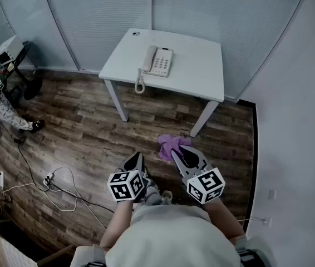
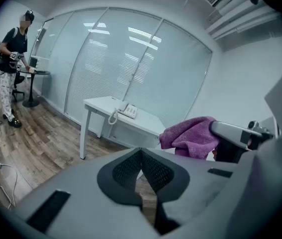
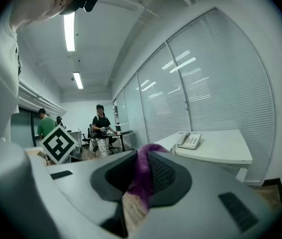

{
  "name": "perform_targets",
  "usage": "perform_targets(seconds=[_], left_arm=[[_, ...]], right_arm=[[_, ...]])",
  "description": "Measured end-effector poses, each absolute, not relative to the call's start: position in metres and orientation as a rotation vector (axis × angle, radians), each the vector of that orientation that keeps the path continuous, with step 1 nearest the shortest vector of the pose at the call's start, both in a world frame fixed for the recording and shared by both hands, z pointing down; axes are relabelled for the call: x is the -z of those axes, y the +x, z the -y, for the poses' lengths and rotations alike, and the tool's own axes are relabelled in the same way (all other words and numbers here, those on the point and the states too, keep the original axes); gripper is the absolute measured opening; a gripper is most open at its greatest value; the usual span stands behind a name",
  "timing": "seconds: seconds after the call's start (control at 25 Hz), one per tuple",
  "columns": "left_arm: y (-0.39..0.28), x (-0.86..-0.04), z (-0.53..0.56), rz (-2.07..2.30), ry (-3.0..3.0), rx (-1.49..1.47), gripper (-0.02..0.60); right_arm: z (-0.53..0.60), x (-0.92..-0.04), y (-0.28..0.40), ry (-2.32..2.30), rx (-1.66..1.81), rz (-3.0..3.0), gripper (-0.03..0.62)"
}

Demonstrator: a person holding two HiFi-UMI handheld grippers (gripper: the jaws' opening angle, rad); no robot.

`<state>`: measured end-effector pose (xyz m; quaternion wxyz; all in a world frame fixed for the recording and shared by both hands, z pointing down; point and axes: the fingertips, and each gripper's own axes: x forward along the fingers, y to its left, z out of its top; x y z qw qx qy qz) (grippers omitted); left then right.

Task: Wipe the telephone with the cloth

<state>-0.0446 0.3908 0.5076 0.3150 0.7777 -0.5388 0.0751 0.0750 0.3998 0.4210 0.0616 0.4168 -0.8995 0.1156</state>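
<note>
The right gripper [image 3: 142,157] has its two dark pads closed on a purple cloth [image 3: 140,183], which runs up between them and bunches just over the tips. Below the pads a strip of wooden floor [image 3: 132,208] shows through the gap. Ahead and to the right of the claw stands a white table [image 3: 223,152] with a pale telephone [image 3: 190,140] on it, well apart from the jaws, against a glass wall with blinds [image 3: 220,78]. To the left of the claw sits a marker cube [image 3: 59,144]. Farther off beyond it, a person in a dark top [image 3: 100,128] stands by a small round table [image 3: 121,132], with another person in green [image 3: 44,126] behind.
</note>
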Motion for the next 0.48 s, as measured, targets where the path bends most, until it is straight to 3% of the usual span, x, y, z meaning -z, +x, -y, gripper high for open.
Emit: perform_targets(seconds=[0.48], left_arm=[[-0.028,-0.507,-0.415,1.437,2.056,-0.224,0.021]], right_arm=[[-0.427,-0.424,0.089,1.254,-0.379,2.739,0.078]])
